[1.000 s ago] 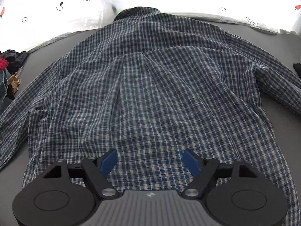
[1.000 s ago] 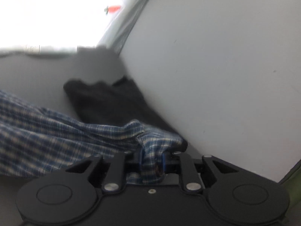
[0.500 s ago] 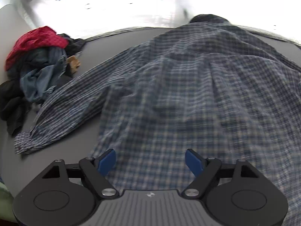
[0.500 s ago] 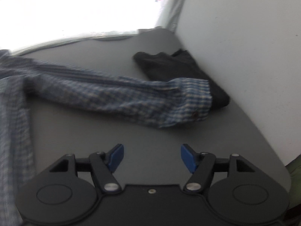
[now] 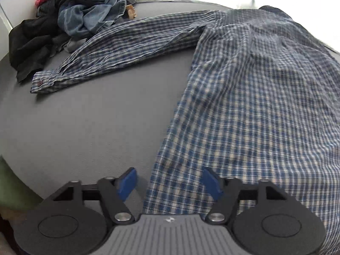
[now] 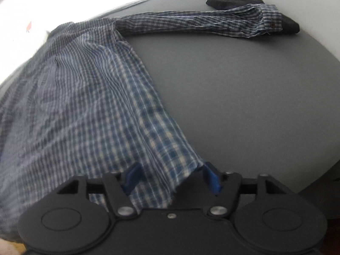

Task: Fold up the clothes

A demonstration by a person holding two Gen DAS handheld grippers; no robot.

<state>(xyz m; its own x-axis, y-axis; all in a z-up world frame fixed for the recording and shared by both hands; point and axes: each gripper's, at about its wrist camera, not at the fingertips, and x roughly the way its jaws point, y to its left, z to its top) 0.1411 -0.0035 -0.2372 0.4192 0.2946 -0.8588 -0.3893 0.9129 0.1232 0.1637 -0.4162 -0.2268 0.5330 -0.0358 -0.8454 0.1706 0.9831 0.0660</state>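
A blue-and-white plaid shirt [image 5: 255, 106] lies spread back-up on the grey table [image 5: 95, 116]. One sleeve [image 5: 127, 40] stretches toward the far left. In the right wrist view the other sleeve [image 6: 191, 23] stretches toward the far right. My left gripper [image 5: 170, 182] hovers at the shirt's lower left hem corner. Its jaws are closing, with the hem edge between the blue pads [image 5: 127, 182], which do not press on it. My right gripper [image 6: 171, 178] is at the shirt's [image 6: 85, 106] lower right hem corner, jaws closing around the fabric without pinching it.
A heap of red, denim and black clothes [image 5: 80, 12] sits at the far left of the table. A black garment [image 6: 233, 1] lies under the right cuff beside a white wall [image 6: 308, 4]. The table's near edge runs just below both grippers.
The right gripper let go of the sleeve cuff and drew back to the lower right hem. The left gripper swung left to the lower left hem. Both jaws have narrowed since half a second ago.
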